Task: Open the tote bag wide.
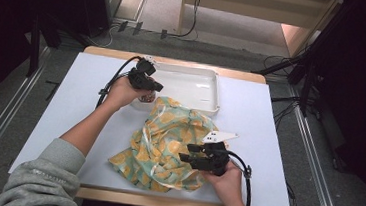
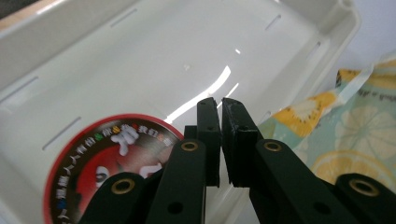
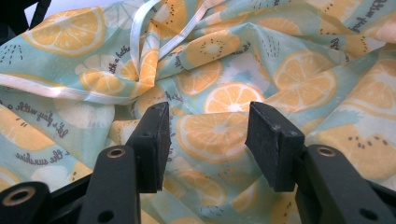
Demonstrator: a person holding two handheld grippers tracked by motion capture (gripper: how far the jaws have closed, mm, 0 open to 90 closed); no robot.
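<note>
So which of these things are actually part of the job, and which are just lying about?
In the job:
- fruit-print cloth
- white tray
- red-lidded tub at the tray's corner
- left gripper, shut
- right gripper, open over the cloth

Just lying about:
- cables on the floor beyond the table

On the desk (image 1: 59, 117): one white tray (image 1: 207, 92), one lemon-print cloth (image 1: 167, 142), one round red-labelled lid (image 2: 100, 163), two hand-held grippers, the left hand-held gripper (image 1: 158, 87) and the right hand-held gripper (image 1: 186, 152).
</note>
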